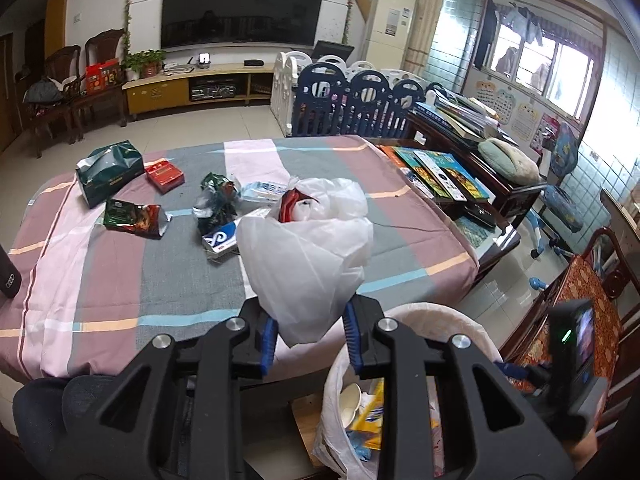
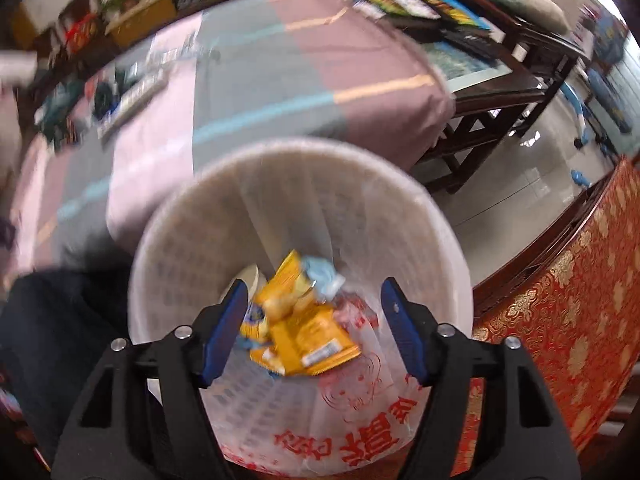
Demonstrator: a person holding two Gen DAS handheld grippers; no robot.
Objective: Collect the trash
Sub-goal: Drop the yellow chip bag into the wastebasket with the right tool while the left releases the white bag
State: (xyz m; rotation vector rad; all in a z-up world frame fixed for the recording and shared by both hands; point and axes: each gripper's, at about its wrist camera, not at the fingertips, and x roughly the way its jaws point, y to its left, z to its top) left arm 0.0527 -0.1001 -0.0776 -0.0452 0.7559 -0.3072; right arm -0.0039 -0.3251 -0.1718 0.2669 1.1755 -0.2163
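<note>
My left gripper (image 1: 310, 320) is shut on the lower part of a white plastic bag (image 1: 308, 248) with something red inside. The bag hangs over the near edge of the striped table (image 1: 120, 280). Loose trash lies on the cloth: a green snack bag (image 1: 134, 218), a crumpled green wrapper (image 1: 216, 200) and a blue-white box (image 1: 222, 238). My right gripper (image 2: 314, 284) stands open, pointing down into a white lined trash bin (image 2: 304, 152). A yellow wrapper (image 2: 304, 332) and a pale blue crumple (image 2: 324, 276) sit in the bin below the jaws, clear of the pads.
A green tissue pack (image 1: 110, 172) and a red box (image 1: 164, 176) rest at the table's far left. The bin (image 1: 440, 320) stands by the table's near right corner, beside a red brocade chair (image 2: 560, 300). A side table with books (image 1: 440, 172) stands to the right.
</note>
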